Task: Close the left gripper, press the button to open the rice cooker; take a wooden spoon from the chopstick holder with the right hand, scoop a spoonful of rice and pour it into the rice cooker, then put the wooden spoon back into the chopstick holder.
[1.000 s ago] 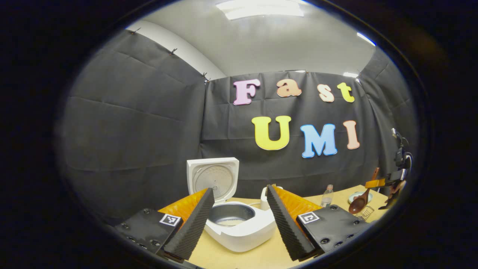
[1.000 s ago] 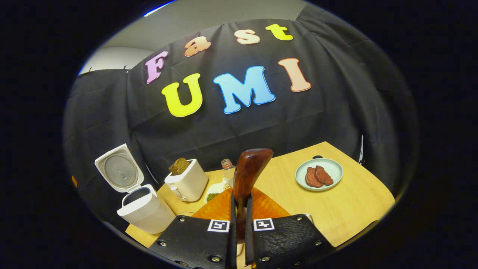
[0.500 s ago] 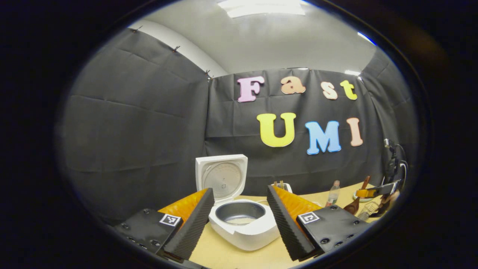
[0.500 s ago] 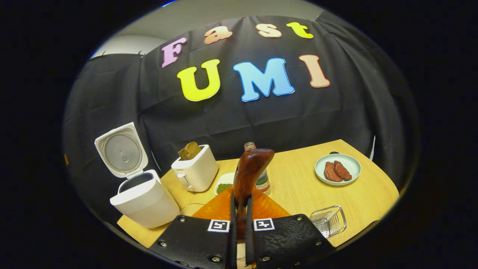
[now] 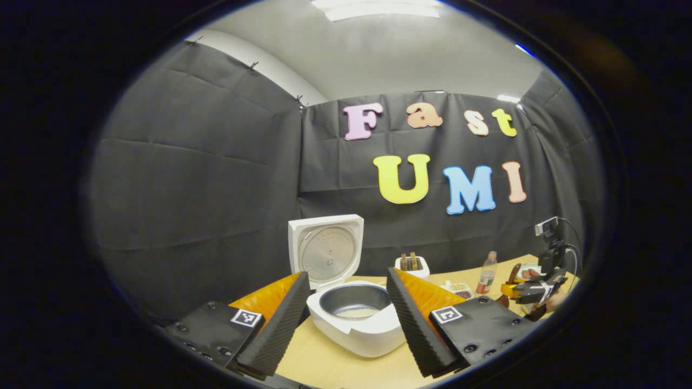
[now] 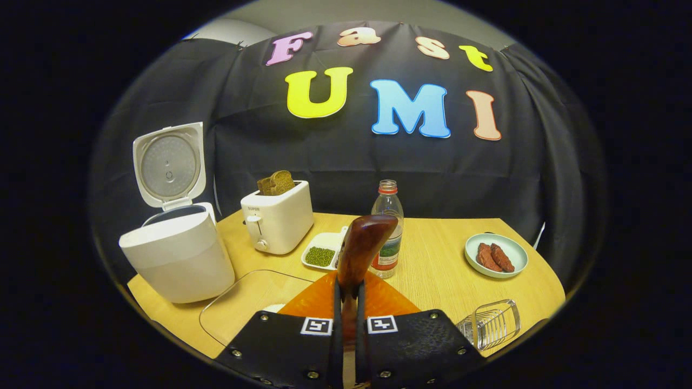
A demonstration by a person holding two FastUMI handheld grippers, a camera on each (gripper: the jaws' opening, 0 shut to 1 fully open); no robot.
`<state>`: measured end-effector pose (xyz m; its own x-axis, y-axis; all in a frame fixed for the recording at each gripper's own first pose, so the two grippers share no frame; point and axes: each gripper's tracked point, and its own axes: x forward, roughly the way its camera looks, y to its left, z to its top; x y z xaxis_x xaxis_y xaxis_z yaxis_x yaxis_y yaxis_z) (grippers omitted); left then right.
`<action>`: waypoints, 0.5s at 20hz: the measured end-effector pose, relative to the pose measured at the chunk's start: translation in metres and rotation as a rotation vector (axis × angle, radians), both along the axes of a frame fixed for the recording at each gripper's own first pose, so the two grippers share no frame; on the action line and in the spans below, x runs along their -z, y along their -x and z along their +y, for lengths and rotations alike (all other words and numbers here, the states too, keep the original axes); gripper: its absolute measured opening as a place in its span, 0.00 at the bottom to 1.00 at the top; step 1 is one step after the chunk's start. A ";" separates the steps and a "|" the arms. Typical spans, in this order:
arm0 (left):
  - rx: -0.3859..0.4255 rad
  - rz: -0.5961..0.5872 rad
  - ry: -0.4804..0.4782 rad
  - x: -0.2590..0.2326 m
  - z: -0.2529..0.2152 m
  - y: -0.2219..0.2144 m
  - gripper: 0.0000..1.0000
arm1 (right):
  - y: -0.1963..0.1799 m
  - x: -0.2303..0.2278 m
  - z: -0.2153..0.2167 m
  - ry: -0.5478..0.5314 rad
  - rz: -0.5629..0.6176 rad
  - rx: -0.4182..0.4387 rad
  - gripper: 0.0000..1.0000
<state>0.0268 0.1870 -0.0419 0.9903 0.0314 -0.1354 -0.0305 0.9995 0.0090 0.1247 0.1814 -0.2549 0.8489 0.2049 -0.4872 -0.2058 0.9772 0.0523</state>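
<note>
Leftmost, the rice cooker (image 6: 175,256) stands with its lid (image 6: 168,165) raised. Rightward, the left gripper (image 5: 346,319) hangs with fingers spread before it, the right gripper (image 6: 346,324) clamps the wooden spoon (image 6: 361,251), and the wire chopstick holder (image 6: 489,324) sits near right.

Toaster (image 6: 278,223) and bottle (image 6: 387,229) crowd the table's (image 6: 432,270) middle.

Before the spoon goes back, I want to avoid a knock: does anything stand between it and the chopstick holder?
Nothing visible does. The right tongs are shut on the wooden spoon, and the chopstick holder lies tipped on bare table to their right. The water bottle and plate stand farther back.
</note>
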 end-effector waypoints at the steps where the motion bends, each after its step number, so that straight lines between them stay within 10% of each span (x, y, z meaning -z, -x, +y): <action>1: -0.001 -0.001 0.001 0.001 0.001 0.001 0.97 | 0.000 0.006 0.004 0.013 0.007 -0.009 0.09; 10: 0.003 0.003 0.002 0.005 0.001 0.005 0.98 | 0.022 0.018 0.048 -0.084 0.085 -0.068 0.09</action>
